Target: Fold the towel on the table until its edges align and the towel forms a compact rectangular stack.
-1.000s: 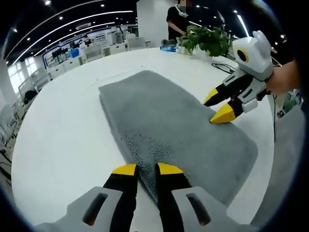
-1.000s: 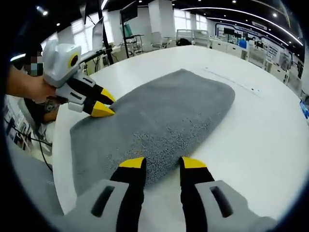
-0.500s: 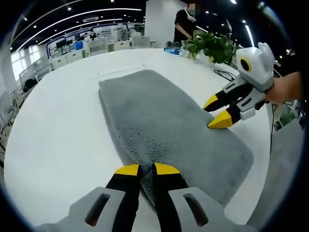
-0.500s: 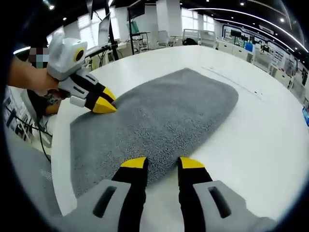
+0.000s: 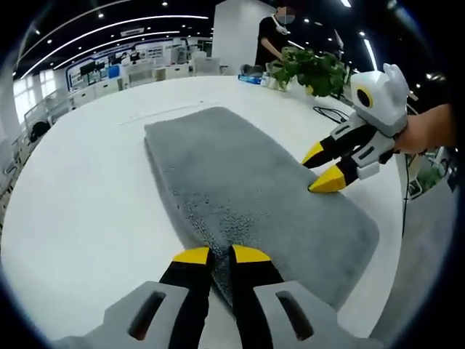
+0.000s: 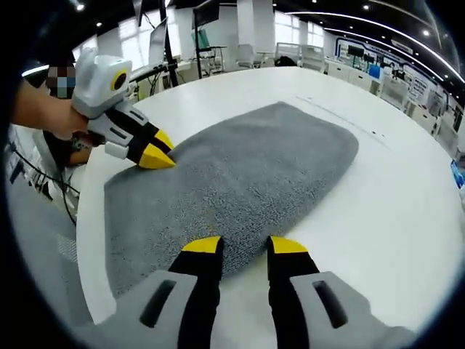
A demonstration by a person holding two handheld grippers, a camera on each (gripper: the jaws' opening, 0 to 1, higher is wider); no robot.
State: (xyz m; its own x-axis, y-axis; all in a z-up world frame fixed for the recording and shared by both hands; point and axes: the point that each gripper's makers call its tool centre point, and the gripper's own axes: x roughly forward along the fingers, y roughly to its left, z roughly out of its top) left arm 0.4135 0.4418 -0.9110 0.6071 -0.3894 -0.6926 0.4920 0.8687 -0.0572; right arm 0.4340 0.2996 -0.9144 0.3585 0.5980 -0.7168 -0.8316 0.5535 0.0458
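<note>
A grey towel (image 5: pixel 254 189) lies flat along a white table (image 5: pixel 80 196), already narrowed to a long strip, as you work both grippers at its opposite long edges. Your left gripper (image 5: pixel 213 254) has its jaws drawn nearly together over the near edge, apparently pinching a small ridge of pile; whether it has the full thickness is hard to tell. Your right gripper (image 6: pixel 243 245) sits at the opposite edge with jaws slightly parted, fabric between the yellow tips, the grip not yet clearly closed. A potted plant (image 5: pixel 312 67) and a person (image 5: pixel 270 36) stand at the far end of the table, well apart from the towel.

To do this fold well, close the right jaws fully before lifting, and catch every layer at each edge, not just the top nap. Raise both sides together and level, carry one end over the other, and lay it down so the edges meet squarely. Keep the towel well inside the table rim.
</note>
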